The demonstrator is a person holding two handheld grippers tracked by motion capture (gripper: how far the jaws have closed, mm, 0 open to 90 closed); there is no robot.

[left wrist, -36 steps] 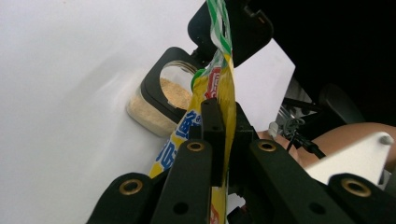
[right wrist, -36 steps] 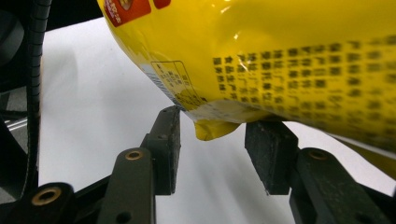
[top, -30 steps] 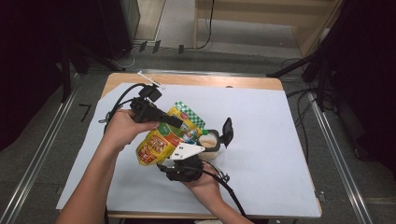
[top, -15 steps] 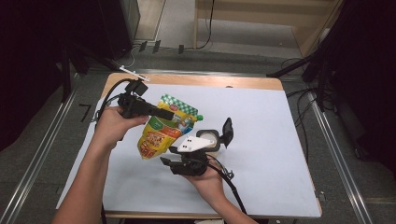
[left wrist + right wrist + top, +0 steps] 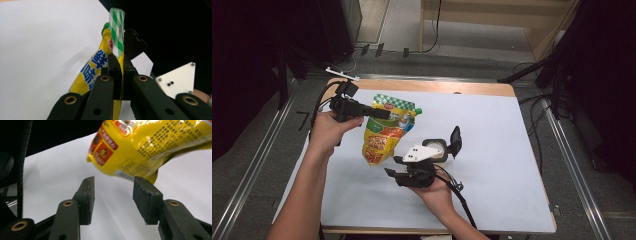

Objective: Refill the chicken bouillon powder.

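the left gripper (image 5: 379, 114) has the yellow pouch (image 5: 384, 135) pinched at its green-checked top edge, jaws clamped tight on the seam, and the pouch hangs from that grip over the tabletop (image 5: 512, 150), which is covered with a white sheet. in the high view the pouch sits left of centre, top edge up by the gripper, its bottom corner trailing down and toward the person. a small green cap (image 5: 418, 110) pokes out at the pouch's upper right corner.

from the left gripper view, the two black jaws meet on the pouch (image 5: 101, 65) right at the checked strip, blue lettering running down the yellow side, the green cap (image 5: 105, 27) just peeking behind the top.

now the right gripper (image 5: 393, 166): it lies low near the tabletop, just below and to the right of the pouch's bottom end, held from beneath by the right hand (image 5: 436, 192). its jaws stand partly apart with nothing between them. in the right gripper view the pads (image 5: 146, 200) frame bare white sheet, and the pouch's printed bottom end (image 5: 150, 147) hangs just beyond and above them, clear of both pads. the left hand (image 5: 328, 131) wraps the left gripper's handle near the tabletop's left edge.
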